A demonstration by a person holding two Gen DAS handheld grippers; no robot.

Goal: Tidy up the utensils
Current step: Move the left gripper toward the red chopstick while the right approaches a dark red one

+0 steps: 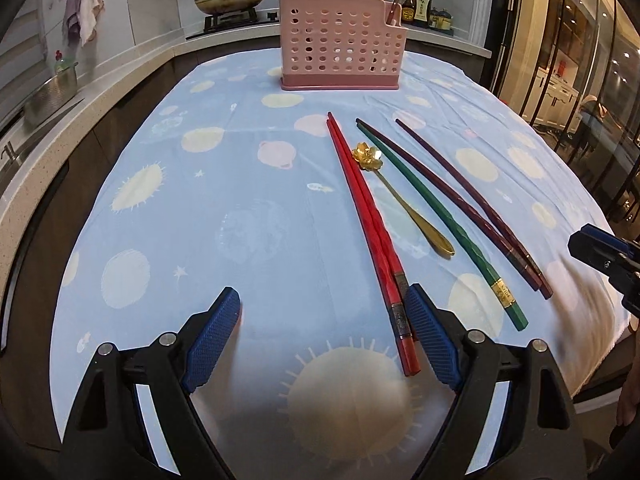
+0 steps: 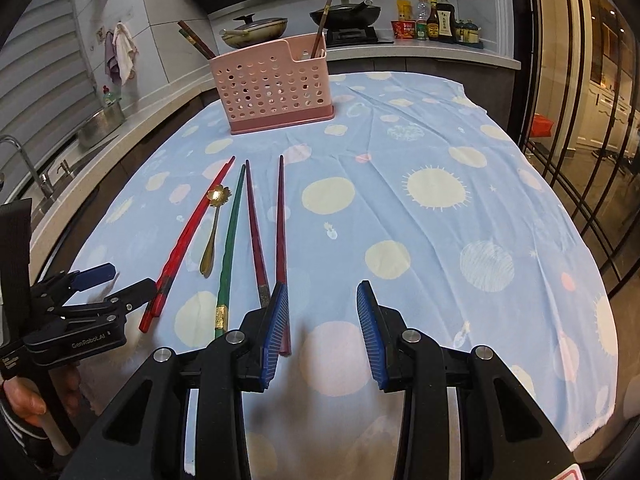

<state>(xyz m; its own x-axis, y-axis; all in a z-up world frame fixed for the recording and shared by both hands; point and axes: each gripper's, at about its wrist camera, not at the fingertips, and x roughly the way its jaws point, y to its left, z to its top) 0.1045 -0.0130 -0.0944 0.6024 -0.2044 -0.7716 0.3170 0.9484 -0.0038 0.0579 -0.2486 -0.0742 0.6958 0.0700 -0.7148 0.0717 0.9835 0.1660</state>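
Left gripper (image 1: 324,334), jaws wide and empty, sits nearest the red chopsticks (image 1: 366,216), whose butt ends lie against its right finger, long axis toward the pink holder (image 1: 340,44); right gripper (image 2: 323,328), part-open, holds nothing.

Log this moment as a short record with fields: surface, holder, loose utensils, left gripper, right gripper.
surface: blue tablecloth with pale planet prints
holder: pink perforated utensil holder at far end, chopsticks already standing in it
loose utensils: red chopsticks, gold flower-handled spoon, green chopstick, two dark red chopsticks, lying side by side
left gripper: open, red chopstick ends beside one finger
right gripper: open, holding nothing
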